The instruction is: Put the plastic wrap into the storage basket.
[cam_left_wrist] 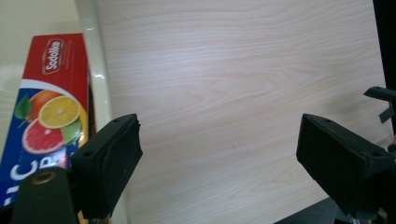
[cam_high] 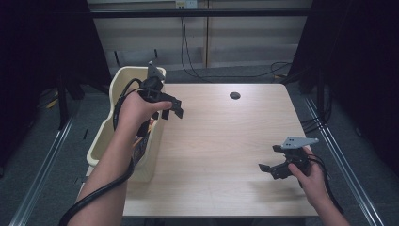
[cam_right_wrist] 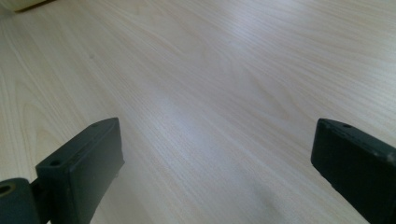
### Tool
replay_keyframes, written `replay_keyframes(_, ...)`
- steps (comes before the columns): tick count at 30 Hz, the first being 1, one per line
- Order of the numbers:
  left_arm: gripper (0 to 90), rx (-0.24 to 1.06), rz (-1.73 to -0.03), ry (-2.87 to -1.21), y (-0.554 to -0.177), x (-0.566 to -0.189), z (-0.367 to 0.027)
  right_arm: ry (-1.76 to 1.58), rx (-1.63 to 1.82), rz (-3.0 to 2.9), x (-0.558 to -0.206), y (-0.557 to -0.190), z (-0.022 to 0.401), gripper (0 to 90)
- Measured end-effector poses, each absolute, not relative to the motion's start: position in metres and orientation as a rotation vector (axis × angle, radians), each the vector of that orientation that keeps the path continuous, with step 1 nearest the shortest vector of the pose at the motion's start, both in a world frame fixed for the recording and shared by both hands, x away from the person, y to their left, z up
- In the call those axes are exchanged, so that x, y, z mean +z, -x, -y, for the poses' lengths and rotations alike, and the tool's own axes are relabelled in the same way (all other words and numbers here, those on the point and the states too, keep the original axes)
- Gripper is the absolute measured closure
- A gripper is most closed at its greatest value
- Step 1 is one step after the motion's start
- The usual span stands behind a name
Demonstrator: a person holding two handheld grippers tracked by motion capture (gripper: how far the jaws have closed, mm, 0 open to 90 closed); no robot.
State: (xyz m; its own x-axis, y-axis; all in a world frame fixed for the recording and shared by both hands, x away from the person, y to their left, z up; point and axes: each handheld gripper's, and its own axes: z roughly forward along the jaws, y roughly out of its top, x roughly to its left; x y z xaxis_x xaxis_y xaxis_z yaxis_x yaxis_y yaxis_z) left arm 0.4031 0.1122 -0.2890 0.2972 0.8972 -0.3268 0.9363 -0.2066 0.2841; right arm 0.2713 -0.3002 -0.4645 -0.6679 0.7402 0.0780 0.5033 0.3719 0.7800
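Note:
My left gripper [cam_high: 172, 112] hovers over the table's left edge beside a cream plastic bin [cam_high: 123, 79]; its jaws stand open with only bare wood between them [cam_left_wrist: 219, 135]. In the left gripper view, a red carton [cam_left_wrist: 51, 102] printed with citrus fruit lies inside the bin, behind the bin's rim [cam_left_wrist: 96, 60] and left of my jaws. Part of the carton [cam_high: 141, 141] shows under my left forearm. My right gripper [cam_high: 270, 158] rests low over the table's near right corner, open and empty, with plain tabletop ahead of it [cam_right_wrist: 215, 140].
The light wooden table [cam_high: 221, 141] has a dark round cable hole [cam_high: 235, 95] near its far edge. The bin hangs at the table's left side. Cables trail on the floor behind, and dark curtains flank both sides.

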Motion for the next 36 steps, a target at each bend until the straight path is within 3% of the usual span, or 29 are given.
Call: replay_keyframes(36,12.7,-0.159,-1.512,-2.214,-0.394,-0.342,-0.060,-1.092,1.185,-2.353,-0.464,-0.271,0.300,2.0)
